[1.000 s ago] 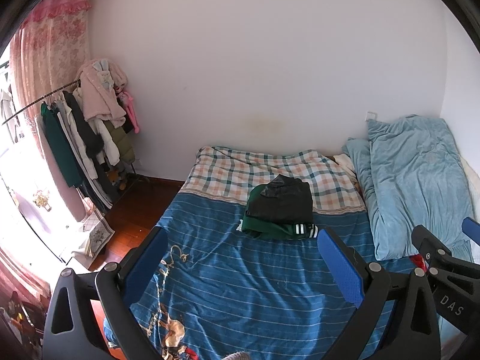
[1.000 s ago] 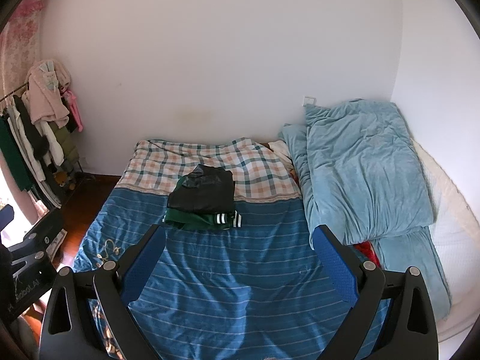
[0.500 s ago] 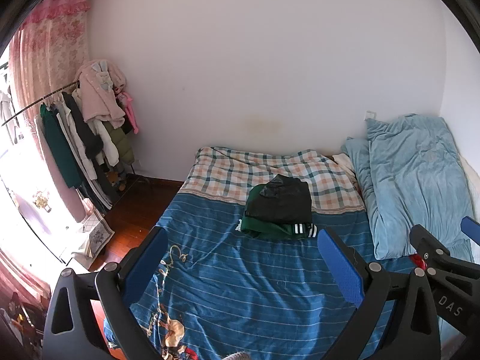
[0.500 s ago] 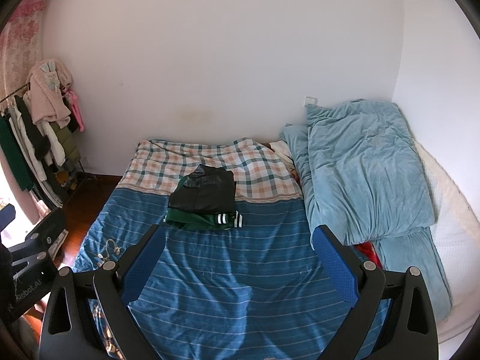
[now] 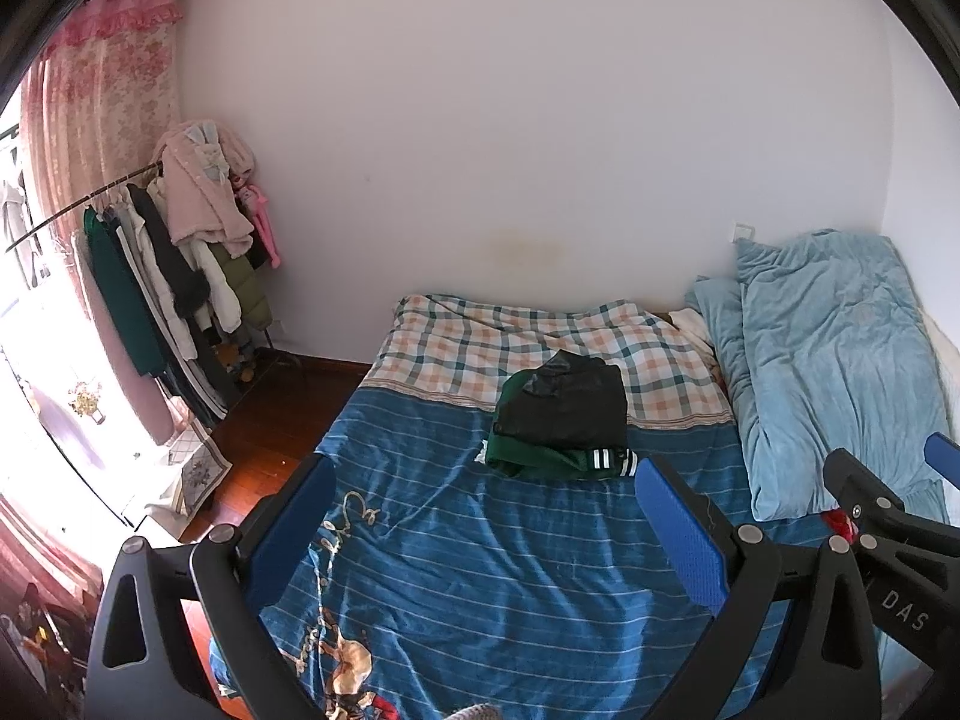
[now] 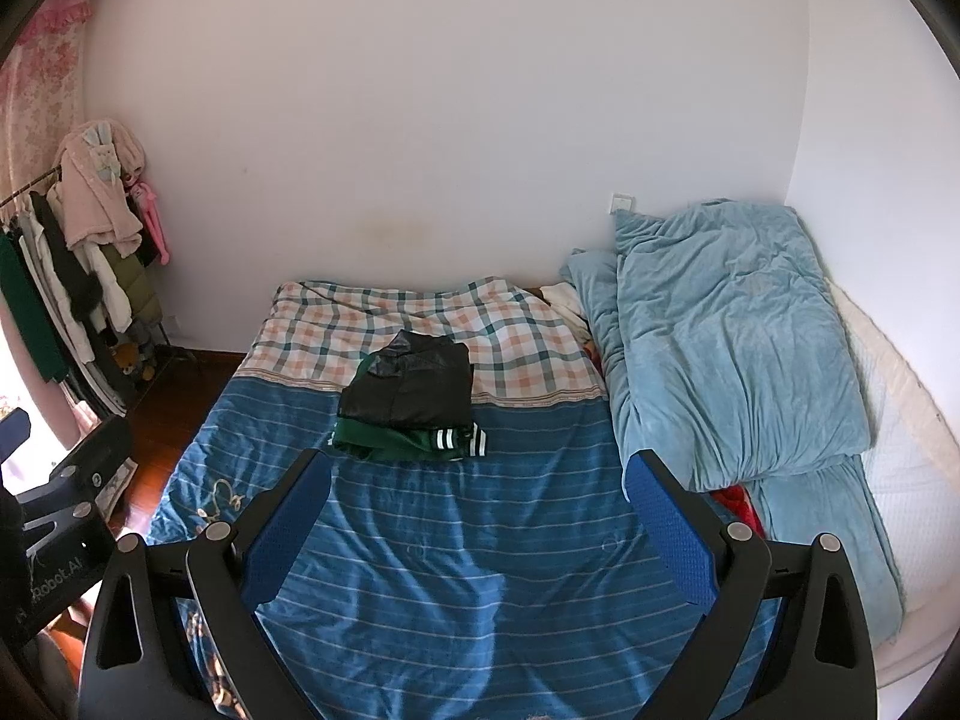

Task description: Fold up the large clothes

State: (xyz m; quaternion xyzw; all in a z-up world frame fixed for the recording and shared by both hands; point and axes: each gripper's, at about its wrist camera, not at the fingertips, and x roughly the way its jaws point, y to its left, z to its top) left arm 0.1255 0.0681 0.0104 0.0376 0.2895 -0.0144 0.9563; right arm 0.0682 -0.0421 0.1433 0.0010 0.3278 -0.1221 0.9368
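One bed fills both views, blue striped cover near, plaid sheet at the far end. Light-blue quilt bunched along its right side. Clothes rack stands left by the wall. Folded stack, black garment atop green, lies mid-bed across the plaid edge. Left gripper and right gripper hover above the cover, jaws spread wide, empty, well short of the stack.

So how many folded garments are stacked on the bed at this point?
2. A black garment lies on top, and a green garment with striped cuffs sits under it, mid-bed where the blue striped sheet meets the plaid one. Anything between or beneath them would be hidden.
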